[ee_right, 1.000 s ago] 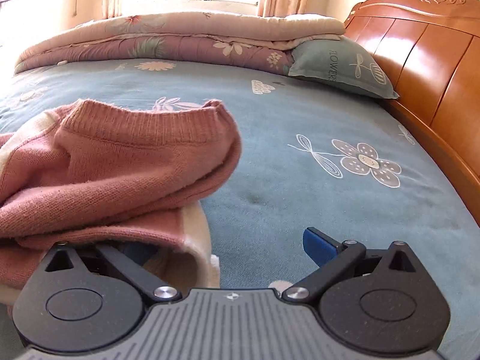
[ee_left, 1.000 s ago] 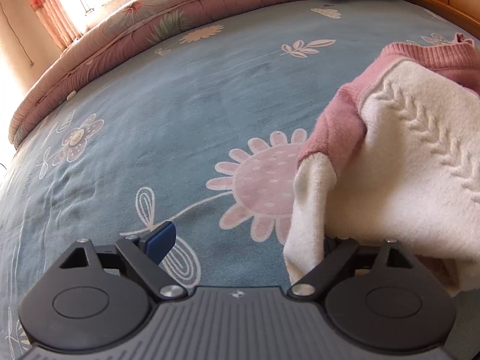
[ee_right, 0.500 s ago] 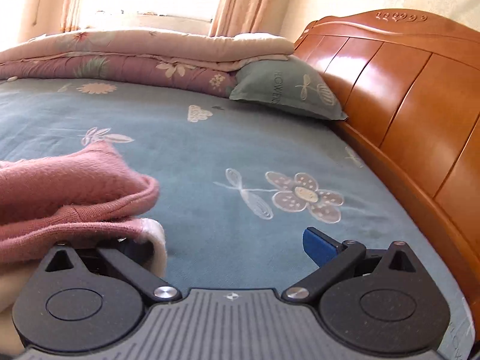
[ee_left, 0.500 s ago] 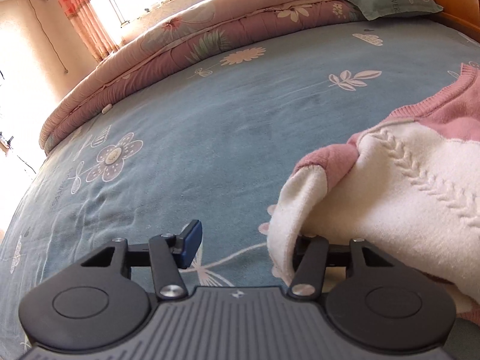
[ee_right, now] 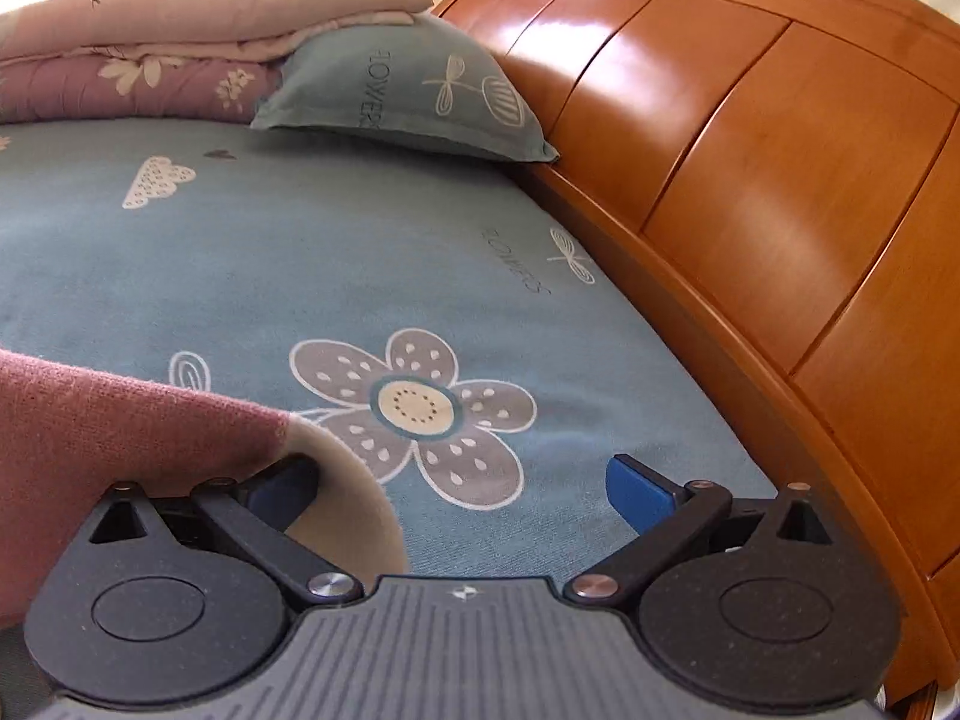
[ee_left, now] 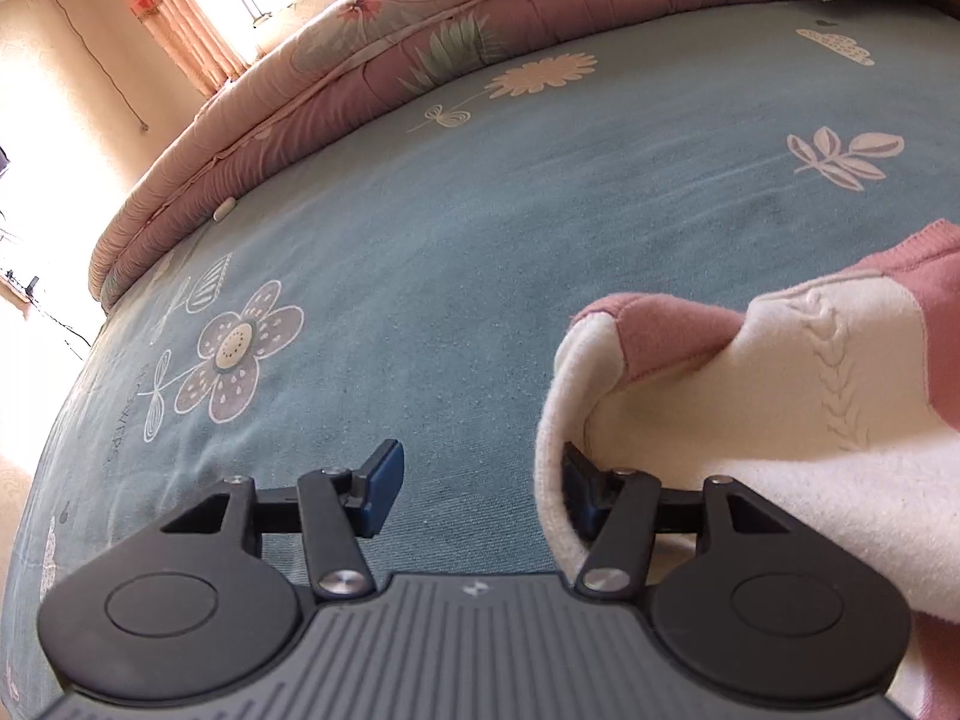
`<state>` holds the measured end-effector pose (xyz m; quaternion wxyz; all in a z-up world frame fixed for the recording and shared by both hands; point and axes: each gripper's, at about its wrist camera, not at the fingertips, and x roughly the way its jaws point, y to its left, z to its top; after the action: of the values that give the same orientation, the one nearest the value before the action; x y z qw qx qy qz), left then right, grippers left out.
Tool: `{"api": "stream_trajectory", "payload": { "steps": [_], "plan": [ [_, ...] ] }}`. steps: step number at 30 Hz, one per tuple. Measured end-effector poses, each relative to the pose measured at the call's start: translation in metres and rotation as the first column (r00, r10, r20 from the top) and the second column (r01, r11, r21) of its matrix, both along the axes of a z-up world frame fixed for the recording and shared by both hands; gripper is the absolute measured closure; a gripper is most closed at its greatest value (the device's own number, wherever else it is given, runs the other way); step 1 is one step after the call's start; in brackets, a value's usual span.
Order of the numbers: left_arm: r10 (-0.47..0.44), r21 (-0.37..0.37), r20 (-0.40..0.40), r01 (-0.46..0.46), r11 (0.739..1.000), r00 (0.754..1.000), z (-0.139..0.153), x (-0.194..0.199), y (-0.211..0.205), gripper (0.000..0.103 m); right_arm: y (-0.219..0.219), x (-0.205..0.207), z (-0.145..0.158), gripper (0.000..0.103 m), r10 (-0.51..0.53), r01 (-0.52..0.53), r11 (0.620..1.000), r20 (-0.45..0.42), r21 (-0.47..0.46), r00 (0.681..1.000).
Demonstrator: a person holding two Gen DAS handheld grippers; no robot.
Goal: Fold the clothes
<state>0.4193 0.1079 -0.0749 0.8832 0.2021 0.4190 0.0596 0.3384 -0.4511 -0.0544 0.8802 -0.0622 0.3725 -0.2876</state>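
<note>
A cream and pink knitted sweater [ee_left: 780, 450] lies bunched on the blue flowered bedsheet [ee_left: 480, 240]. In the left wrist view its cream edge drapes over the right finger of my left gripper [ee_left: 480, 480]. The jaws are opening, and only bare sheet shows between the blue pads. In the right wrist view the sweater [ee_right: 120, 420] hangs over the left finger of my right gripper [ee_right: 462, 480]. That gripper stands wide open, its right pad [ee_right: 636, 489] free above the sheet.
A folded floral quilt [ee_left: 420, 60] runs along the far side of the bed. A blue-green pillow [ee_right: 414, 102] leans against the wooden headboard [ee_right: 750, 180], which runs close along the right of my right gripper. Curtains [ee_left: 180, 6] hang by a bright window.
Both views have swung outward, the left toward the quilt and window, the right toward the headboard. The sweater fills less of each view. The left gripper's jaws stand narrower than a second ago.
</note>
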Motion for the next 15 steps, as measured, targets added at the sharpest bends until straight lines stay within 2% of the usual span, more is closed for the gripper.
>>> {"api": "stream_trajectory", "payload": {
  "steps": [4, 6, 10, 13, 15],
  "plan": [
    [-0.032, -0.029, -0.033, 0.031, 0.999, 0.999, -0.011, -0.003, 0.003, 0.048, 0.005, 0.004, -0.006, 0.0, 0.083, -0.078, 0.993, -0.065, 0.085, 0.994],
    [-0.051, -0.042, -0.04, 0.049, 0.998, 0.998, -0.008, -0.005, 0.004, 0.048, 0.012, 0.006, -0.001, 0.0, 0.169, -0.146, 0.968, -0.1, 0.204, 0.981],
    [-0.072, -0.053, -0.058, 0.069, 0.996, 0.996, -0.002, -0.006, 0.011, 0.045, 0.031, 0.0, 0.015, 0.0, 0.259, -0.231, 0.933, -0.069, 0.277, 0.964],
    [-0.063, -0.077, -0.081, 0.057, 0.995, 0.995, -0.004, 0.001, 0.015, 0.045, 0.051, 0.006, 0.018, 0.0, 0.348, -0.316, 0.911, -0.086, 0.265, 0.933],
    [-0.046, -0.106, -0.092, 0.037, 0.994, 0.995, -0.004, 0.007, 0.019, 0.045, 0.061, 0.017, 0.012, 0.0, 0.347, -0.321, 0.929, -0.132, 0.184, 0.928]
  ]
}}
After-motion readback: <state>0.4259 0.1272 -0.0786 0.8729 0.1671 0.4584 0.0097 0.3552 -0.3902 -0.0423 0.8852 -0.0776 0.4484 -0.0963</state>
